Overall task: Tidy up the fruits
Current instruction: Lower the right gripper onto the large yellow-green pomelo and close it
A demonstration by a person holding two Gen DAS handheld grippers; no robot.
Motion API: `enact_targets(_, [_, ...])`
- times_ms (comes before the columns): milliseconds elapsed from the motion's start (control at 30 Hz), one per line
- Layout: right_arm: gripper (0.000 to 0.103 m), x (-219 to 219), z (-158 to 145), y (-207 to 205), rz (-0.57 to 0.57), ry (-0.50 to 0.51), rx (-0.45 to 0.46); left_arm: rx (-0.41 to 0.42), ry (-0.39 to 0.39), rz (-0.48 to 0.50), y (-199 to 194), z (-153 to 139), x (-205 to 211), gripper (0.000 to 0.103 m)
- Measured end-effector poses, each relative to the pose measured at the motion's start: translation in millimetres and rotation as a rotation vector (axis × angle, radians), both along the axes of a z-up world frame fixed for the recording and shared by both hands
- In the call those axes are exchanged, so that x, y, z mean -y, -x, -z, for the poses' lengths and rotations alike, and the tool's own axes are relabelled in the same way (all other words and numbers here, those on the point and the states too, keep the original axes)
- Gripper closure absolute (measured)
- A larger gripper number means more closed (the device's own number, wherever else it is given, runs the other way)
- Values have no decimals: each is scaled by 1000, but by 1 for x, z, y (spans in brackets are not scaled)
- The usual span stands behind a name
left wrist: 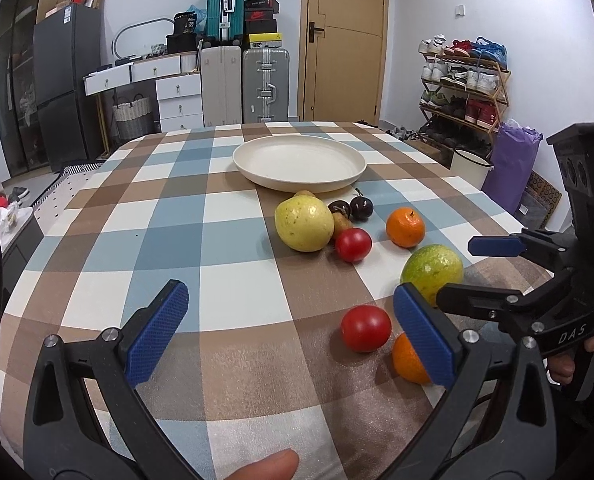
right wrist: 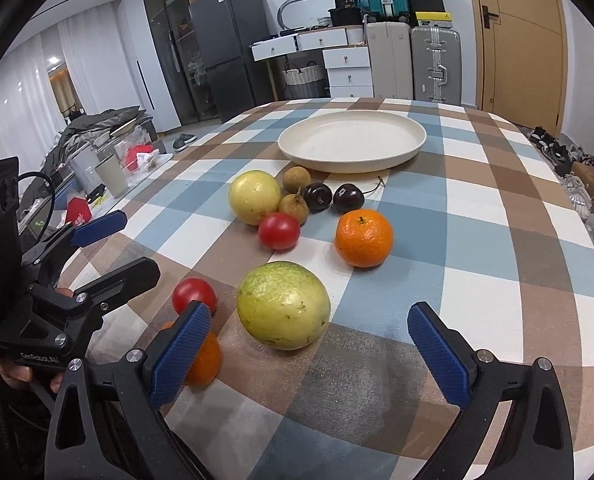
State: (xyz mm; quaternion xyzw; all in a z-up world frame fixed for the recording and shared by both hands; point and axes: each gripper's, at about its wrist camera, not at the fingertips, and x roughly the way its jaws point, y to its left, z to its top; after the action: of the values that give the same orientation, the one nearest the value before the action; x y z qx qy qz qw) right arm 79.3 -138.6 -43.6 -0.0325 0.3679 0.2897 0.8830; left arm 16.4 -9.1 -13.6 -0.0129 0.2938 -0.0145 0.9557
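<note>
Green fruit [right wrist: 284, 305] before right tool [right wrist: 309, 334] (agape)

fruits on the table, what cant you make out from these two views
- Near orange: left wrist view, mostly behind the left gripper's blue pad; right wrist view, behind the right gripper's pad.
- Small brown fruits: left wrist view, mostly hidden by the yellow fruit.
- Fruit undersides: both views, against the tablecloth.
</note>
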Motion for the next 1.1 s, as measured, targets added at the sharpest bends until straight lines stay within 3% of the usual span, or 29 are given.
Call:
enact_targets(300, [30,-6,6,-5,-32,-8,-49,-9,7,18,-4,1,1,2])
enact_targets(600, [51,-10,6,-4,-62,-17,-59,-33,13,70,-7,5,4,15])
enact_targets(1100, [52,4,-5,5,-29,-57,-4,-63,48,146,-3,3,17,16])
